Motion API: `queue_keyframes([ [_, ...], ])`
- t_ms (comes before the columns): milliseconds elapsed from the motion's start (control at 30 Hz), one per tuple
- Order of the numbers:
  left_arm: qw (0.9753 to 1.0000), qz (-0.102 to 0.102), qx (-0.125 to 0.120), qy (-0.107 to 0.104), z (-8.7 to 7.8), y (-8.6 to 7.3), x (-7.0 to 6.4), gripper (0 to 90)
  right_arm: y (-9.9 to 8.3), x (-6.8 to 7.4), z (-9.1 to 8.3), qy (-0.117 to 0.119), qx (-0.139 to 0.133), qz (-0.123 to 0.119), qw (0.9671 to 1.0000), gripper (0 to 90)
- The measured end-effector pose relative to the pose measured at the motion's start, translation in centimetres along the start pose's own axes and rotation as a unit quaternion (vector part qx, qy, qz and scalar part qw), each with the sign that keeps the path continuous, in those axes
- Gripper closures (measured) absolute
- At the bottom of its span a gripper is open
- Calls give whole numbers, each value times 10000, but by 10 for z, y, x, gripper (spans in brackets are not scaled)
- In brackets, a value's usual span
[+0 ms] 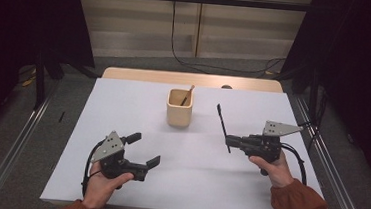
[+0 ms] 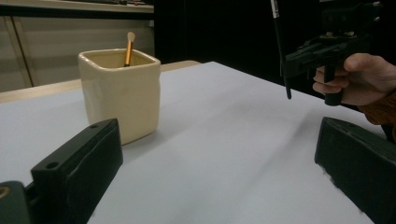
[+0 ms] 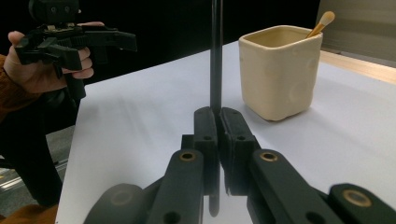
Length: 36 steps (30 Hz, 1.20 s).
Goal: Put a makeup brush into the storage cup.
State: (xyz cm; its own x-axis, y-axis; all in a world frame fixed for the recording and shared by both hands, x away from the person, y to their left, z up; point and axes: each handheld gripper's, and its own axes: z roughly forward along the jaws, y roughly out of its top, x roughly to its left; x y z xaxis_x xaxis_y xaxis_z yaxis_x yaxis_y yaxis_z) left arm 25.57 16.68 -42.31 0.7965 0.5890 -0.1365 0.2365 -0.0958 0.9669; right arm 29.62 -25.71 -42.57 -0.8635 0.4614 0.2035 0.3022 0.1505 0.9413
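Observation:
A cream square cup (image 1: 179, 108) (image 2: 120, 91) (image 3: 279, 71) stands at the table's middle back, with a gold-handled brush (image 1: 187, 95) (image 2: 128, 48) (image 3: 320, 24) leaning inside it. My right gripper (image 1: 232, 141) (image 3: 217, 116) is shut on a thin black stick-like brush (image 1: 223, 126) (image 3: 215, 56) (image 2: 280, 46), held upright above the table right of the cup. My left gripper (image 1: 144, 150) (image 2: 219, 163) hovers open near the front left, with nothing between its jaws.
The white table top (image 1: 184, 154) ends in a wooden strip (image 1: 193, 79) at the back. Metal rails (image 1: 15, 141) run along the floor on both sides. A cable (image 1: 187, 59) lies on the floor behind.

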Motion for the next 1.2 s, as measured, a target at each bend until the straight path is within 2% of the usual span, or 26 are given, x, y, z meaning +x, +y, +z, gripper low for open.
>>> queue_keyframes([
  [67,10000,-59,-19,-75,3,1,-1,24,0,1,2,17,8,14,10000,858],
  [133,9999,43,-13,-117,9,4,-3,24,1,2,4,39,8,6,10000,858],
  [200,9998,10,-59,-195,13,5,-5,23,0,3,6,60,26,13,10000,858],
  [300,9993,94,-110,-347,20,9,-7,21,0,4,8,87,35,6,10000,858],
  [333,9994,143,-114,-308,22,11,-8,20,1,4,9,105,31,7,9999,858],
  [400,9991,184,-106,-373,26,13,-8,24,1,5,10,127,-9,-3,9999,858],
  [467,9990,134,-117,-404,31,15,-10,28,2,5,11,154,-21,0,9999,858],
  [667,9983,240,-52,-521,44,20,-16,31,2,7,14,206,-14,1,9998,858],
  [733,9982,195,-67,-555,49,21,-19,30,2,8,15,220,-1,-11,9998,858],
  [800,9982,201,-70,-569,53,22,-20,28,2,9,16,237,8,-17,9997,858],
  [867,9986,196,-79,-482,57,23,-22,28,2,10,18,261,27,-21,9997,858],
  [900,9984,214,-58,-529,59,23,-23,29,2,10,19,271,28,-28,9996,858],
  [1033,9980,204,-88,-584,67,25,-26,48,2,11,22,305,27,-42,9995,858],
  [1200,9973,284,-161,-660,75,31,-30,63,3,12,24,323,19,-53,9995,858],
])
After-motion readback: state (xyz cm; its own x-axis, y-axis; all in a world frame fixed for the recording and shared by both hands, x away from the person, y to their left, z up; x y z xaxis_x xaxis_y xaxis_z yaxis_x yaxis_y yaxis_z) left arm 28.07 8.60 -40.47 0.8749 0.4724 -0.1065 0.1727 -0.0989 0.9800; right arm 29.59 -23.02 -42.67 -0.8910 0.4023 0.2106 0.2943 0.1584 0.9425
